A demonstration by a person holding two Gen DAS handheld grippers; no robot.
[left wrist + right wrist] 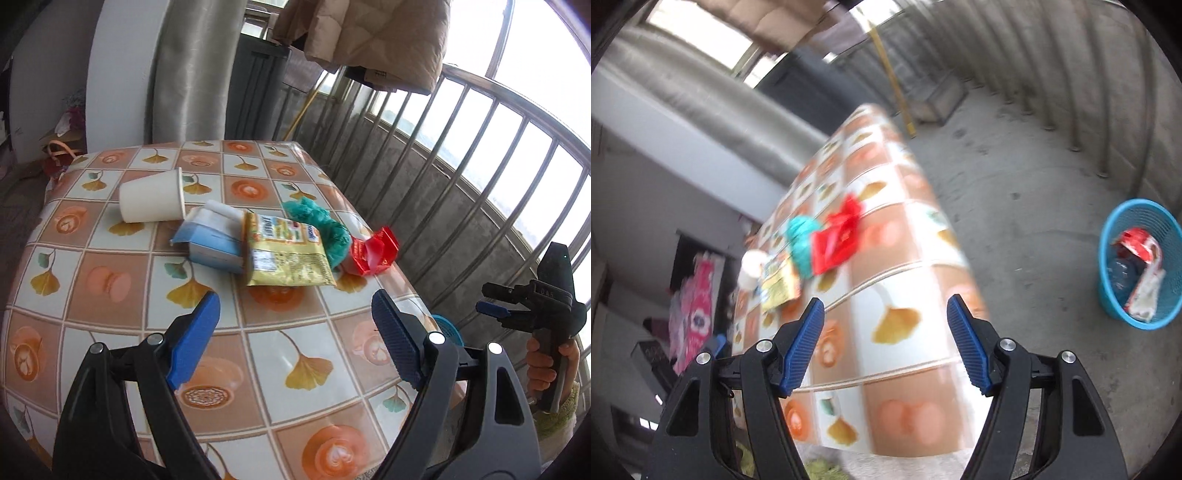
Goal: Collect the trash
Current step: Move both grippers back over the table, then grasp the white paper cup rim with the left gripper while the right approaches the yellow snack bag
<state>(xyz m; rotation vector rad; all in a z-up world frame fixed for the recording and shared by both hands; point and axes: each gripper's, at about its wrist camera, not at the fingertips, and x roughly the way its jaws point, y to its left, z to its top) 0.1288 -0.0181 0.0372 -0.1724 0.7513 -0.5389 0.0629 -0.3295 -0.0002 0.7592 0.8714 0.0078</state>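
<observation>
Yellow snack packet: print unreadable; nothing else legible.

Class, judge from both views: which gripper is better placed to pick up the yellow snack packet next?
Left. The left gripper is open, facing the yellow snack packet; the right gripper is off beside the table's edge.

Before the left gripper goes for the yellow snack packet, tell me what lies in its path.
Nothing visible does. Only bare tablecloth lies between the open left gripper and the yellow snack packet; the blue carton sits beside it.

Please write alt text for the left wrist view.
An open left claw hovers over a patterned table holding a tipped paper cup, blue box, yellow snack packet, green scrunchie and red wrapper.
</observation>
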